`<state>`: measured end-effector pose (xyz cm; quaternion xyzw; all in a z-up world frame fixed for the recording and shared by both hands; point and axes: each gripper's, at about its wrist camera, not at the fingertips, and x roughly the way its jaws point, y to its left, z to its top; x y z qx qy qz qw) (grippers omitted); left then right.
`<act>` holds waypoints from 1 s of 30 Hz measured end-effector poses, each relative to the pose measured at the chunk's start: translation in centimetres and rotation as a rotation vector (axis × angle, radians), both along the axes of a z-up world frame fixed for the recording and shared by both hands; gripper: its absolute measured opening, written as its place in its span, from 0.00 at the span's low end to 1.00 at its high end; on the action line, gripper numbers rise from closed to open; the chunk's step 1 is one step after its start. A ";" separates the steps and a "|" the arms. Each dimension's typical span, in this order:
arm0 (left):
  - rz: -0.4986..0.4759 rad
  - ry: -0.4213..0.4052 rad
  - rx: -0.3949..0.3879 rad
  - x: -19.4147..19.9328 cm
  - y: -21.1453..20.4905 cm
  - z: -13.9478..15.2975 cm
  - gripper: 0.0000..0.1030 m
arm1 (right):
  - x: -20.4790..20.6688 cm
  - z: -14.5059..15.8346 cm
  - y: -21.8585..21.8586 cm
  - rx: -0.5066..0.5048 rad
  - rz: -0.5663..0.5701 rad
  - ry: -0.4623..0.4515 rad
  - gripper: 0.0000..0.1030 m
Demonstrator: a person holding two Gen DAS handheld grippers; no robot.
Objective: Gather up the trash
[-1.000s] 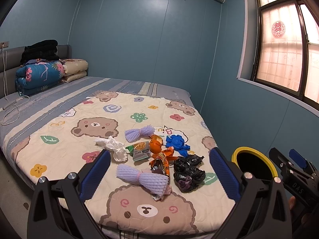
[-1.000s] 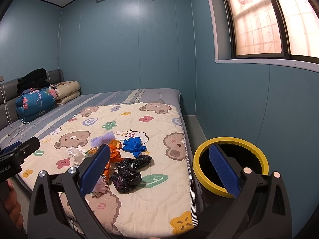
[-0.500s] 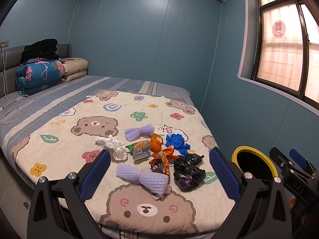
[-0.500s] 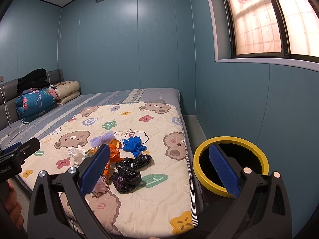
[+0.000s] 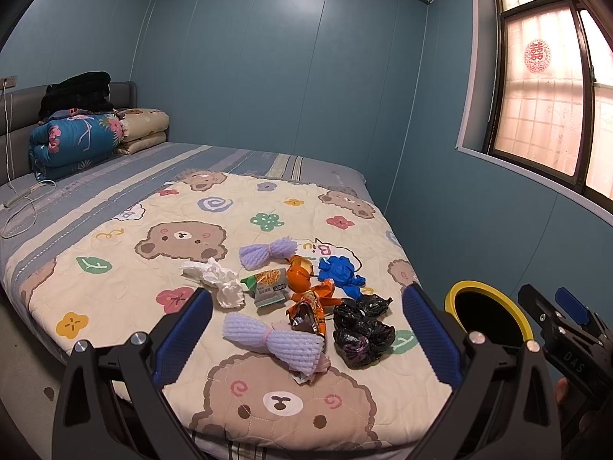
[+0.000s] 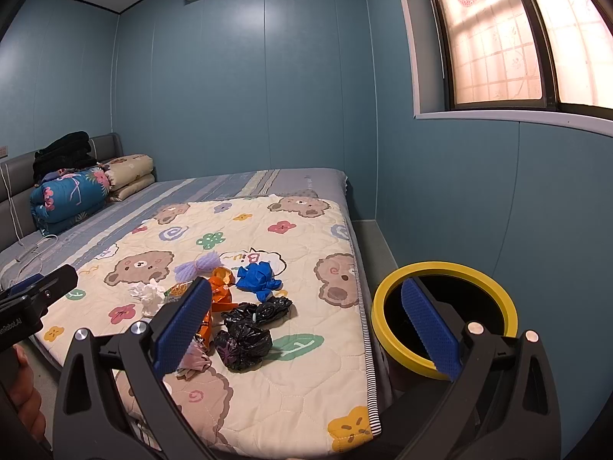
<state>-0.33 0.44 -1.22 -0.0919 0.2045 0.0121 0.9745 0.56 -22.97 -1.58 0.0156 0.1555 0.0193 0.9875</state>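
Several pieces of trash lie on the bear-print quilt (image 5: 115, 268): two purple foam nets (image 5: 274, 341) (image 5: 268, 253), white tissue (image 5: 216, 280), a green snack packet (image 5: 268, 287), orange wrappers (image 5: 308, 303), blue plastic (image 5: 339, 273) and black bags (image 5: 362, 329) (image 6: 245, 341). A black bin with a yellow rim (image 5: 486, 312) (image 6: 444, 314) stands right of the bed. My left gripper (image 5: 306, 329) is open above the near trash. My right gripper (image 6: 304, 326) is open above the bed's right edge. Both are empty.
Folded bedding (image 5: 72, 140) and dark clothes (image 5: 74, 90) are stacked at the headboard. A white cable (image 5: 23, 207) lies on the striped sheet. A blue wall and window (image 6: 509, 34) stand on the right. The right gripper's body shows in the left wrist view (image 5: 567, 341).
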 end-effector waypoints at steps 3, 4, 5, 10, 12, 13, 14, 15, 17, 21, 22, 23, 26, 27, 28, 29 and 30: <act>-0.001 0.003 -0.003 -0.1 0.0 -0.1 0.93 | 0.0 0.0 0.0 0.000 0.000 0.001 0.92; -0.002 0.004 -0.004 -0.1 0.0 -0.1 0.93 | 0.0 0.0 0.0 0.000 -0.001 0.001 0.92; -0.002 0.006 -0.005 -0.1 0.0 0.0 0.93 | 0.1 -0.1 0.0 0.000 -0.002 0.003 0.92; 0.000 0.014 -0.009 0.0 0.1 0.1 0.93 | 0.1 -0.4 0.1 0.003 -0.016 0.011 0.92; 0.003 0.019 -0.008 0.1 0.1 0.2 0.93 | 0.4 -0.6 0.1 0.001 -0.029 0.008 0.92; 0.005 0.024 -0.008 0.3 0.2 0.2 0.93 | 0.5 -0.6 0.1 0.002 -0.032 0.009 0.92; 0.009 0.028 -0.009 0.4 0.3 0.2 0.93 | 0.7 -0.7 0.0 0.009 -0.032 0.016 0.92; 0.013 0.035 -0.011 0.6 0.5 0.0 0.93 | 1.2 -0.9 -0.2 0.019 -0.028 0.026 0.92; 0.027 0.046 -0.010 1.0 0.9 0.0 0.93 | 1.9 -1.2 -0.3 0.025 -0.019 0.053 0.92; 0.072 0.068 0.013 2.1 2.1 -0.5 0.93 | 3.5 -2.4 -0.1 0.029 0.053 0.114 0.92; 0.077 0.076 0.011 2.4 2.5 -0.6 0.93 | 3.8 -2.5 0.1 0.027 0.070 0.123 0.92; 0.081 0.085 0.008 2.7 2.9 -0.8 0.93 | 4.2 -2.8 0.2 0.022 0.083 0.132 0.92; 0.079 0.124 -0.005 4.1 4.3 -1.4 0.93 | 5.6 -3.6 0.6 0.010 0.110 0.177 0.92; 0.075 0.142 -0.007 4.7 4.8 -1.8 0.93 | 6.4 -4.0 0.5 0.017 0.124 0.207 0.92; 0.071 0.163 -0.007 5.3 5.3 -2.1 0.93 | 7.1 -4.3 0.4 0.032 0.139 0.236 0.92; 0.067 0.175 -0.007 5.7 5.6 -2.4 0.93 | 7.9 -4.7 0.3 0.052 0.156 0.276 0.92; 0.065 0.197 -0.008 6.4 6.1 -2.9 0.93 | 8.9 -5.2 0.3 0.073 0.174 0.325 0.92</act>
